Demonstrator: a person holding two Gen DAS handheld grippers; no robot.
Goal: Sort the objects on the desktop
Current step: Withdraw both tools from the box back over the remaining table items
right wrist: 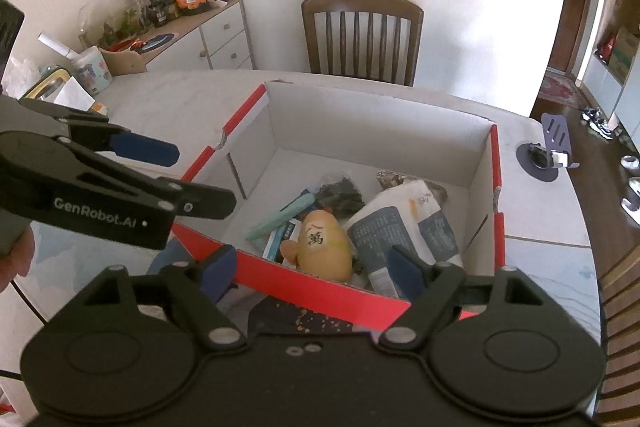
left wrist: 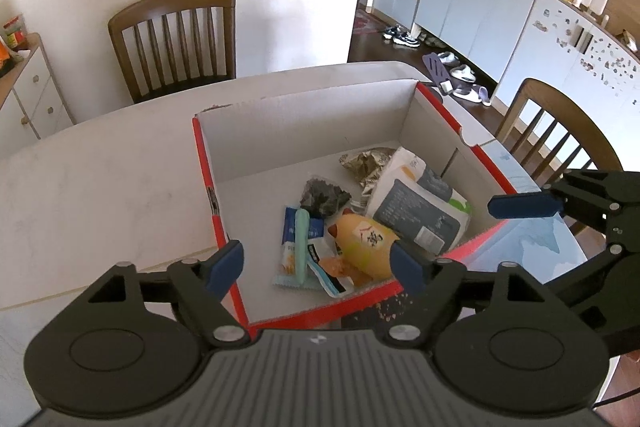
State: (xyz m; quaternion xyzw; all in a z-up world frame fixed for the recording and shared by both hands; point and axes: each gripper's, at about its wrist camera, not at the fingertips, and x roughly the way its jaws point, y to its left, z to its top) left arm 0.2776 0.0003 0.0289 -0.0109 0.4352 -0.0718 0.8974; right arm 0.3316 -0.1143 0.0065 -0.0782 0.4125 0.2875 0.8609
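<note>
A red-edged cardboard box (left wrist: pixel 208 171) (right wrist: pixel 496 163) stands on the white table. Inside lie a yellow plush toy (left wrist: pixel 366 241) (right wrist: pixel 326 245), a white-and-grey tissue pack (left wrist: pixel 420 211) (right wrist: pixel 404 231), a mint-green pen (left wrist: pixel 301 247) (right wrist: pixel 280 217), a blue-and-white packet (left wrist: pixel 289 227), a dark snack bag (left wrist: pixel 322 197) (right wrist: pixel 340 191) and a crumpled foil wrapper (left wrist: pixel 366 163). My left gripper (left wrist: pixel 318 265) is open and empty above the box's near edge. My right gripper (right wrist: pixel 310 269) is open and empty above the near wall. Each gripper shows in the other's view, the right (left wrist: pixel 524 205) and the left (right wrist: pixel 144 149).
Wooden chairs (left wrist: pixel 176 39) (left wrist: pixel 556 135) stand at the far and right sides of the table. A sideboard (right wrist: pixel 192 35) with clutter is at the far left. A dark round object (right wrist: pixel 538 159) sits near the table's right edge. A dark speckled item (right wrist: pixel 312 321) lies by the box's near wall.
</note>
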